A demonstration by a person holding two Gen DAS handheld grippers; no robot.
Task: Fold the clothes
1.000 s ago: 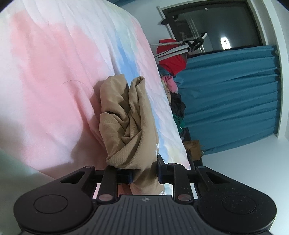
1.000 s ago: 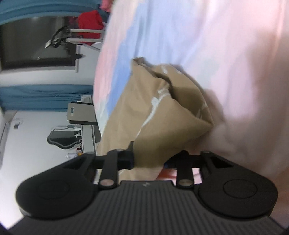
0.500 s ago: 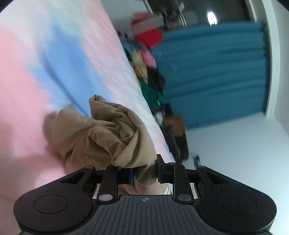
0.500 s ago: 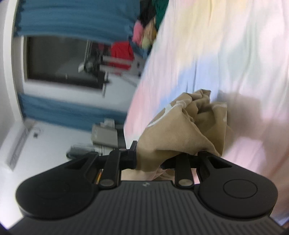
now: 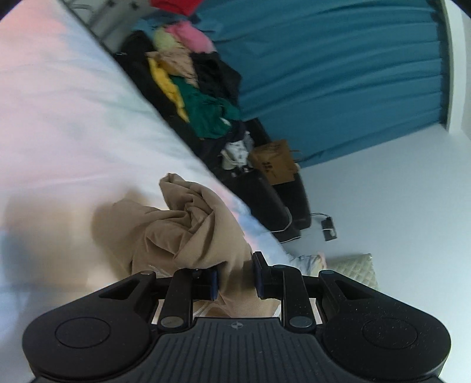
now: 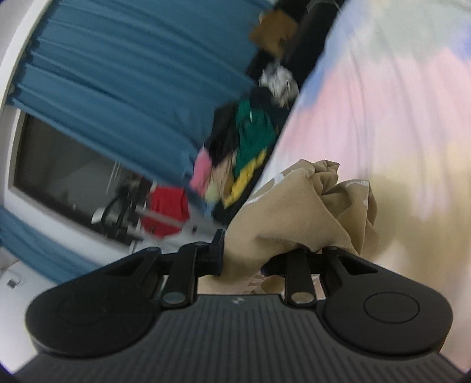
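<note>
both views swung toward curtain; one tan garment [image 5: 188, 235] clamped by left gripper [image 5: 234, 275] and right gripper [image 6: 250, 259], bunching toward 12 o'clock.

Your left tool [image 5: 234, 278] hides its grip: tan garment [image 5: 188, 235] fills the gap, contact faces not visible, fabric's lower end cut behind the tool body. Your right tool [image 6: 244, 259]: right finger buried under the cloth [image 6: 297, 212], only the left fingertip [image 6: 218, 250] shows. Right view is motion-blurred; clothes pile [image 6: 241, 147], brown bag [image 6: 273, 28] and bedsheet [image 6: 382, 103] smeared, items not separable. Left view: near sheet [image 5: 59, 132] blurred, printing on the brown bag [image 5: 273, 163] too small to read. Pale quilted thing [image 5: 353, 268] partly hidden by the tool.
</note>
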